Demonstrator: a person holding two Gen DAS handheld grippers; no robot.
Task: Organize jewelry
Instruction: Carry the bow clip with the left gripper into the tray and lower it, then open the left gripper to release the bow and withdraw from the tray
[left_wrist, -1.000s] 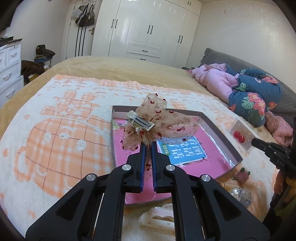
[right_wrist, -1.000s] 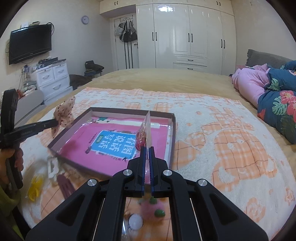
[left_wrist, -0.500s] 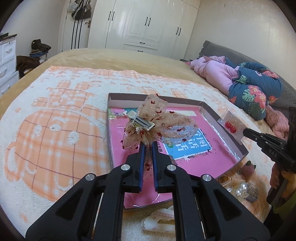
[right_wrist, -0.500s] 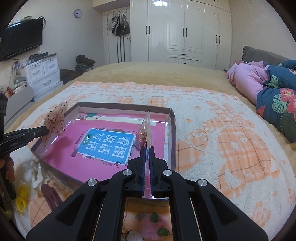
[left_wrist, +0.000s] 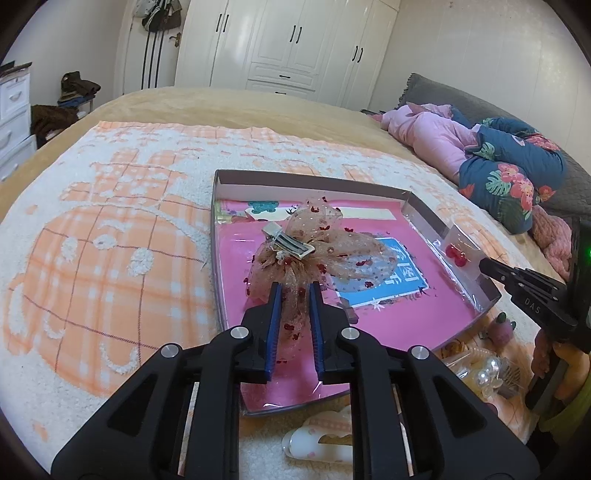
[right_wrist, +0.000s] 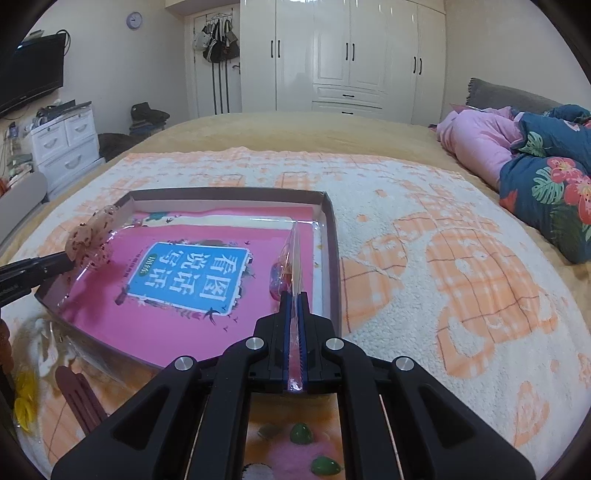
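Left wrist view: left gripper (left_wrist: 294, 295) jaws opening around the tulle bow clip (left_wrist: 314, 254), now lowered onto the tray (left_wrist: 458, 236) at its 9 o'clock side; release under way. Right wrist view: right gripper (right_wrist: 294, 306) closed on the earring packet (right_wrist: 290, 258), sunk nearer the tray's 3 o'clock wall.

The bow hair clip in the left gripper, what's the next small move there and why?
Probably let the left gripper finish opening, then back it away. The bow hair clip already lies inside the shallow box on the pink book, and the fingers are parting around its tail.
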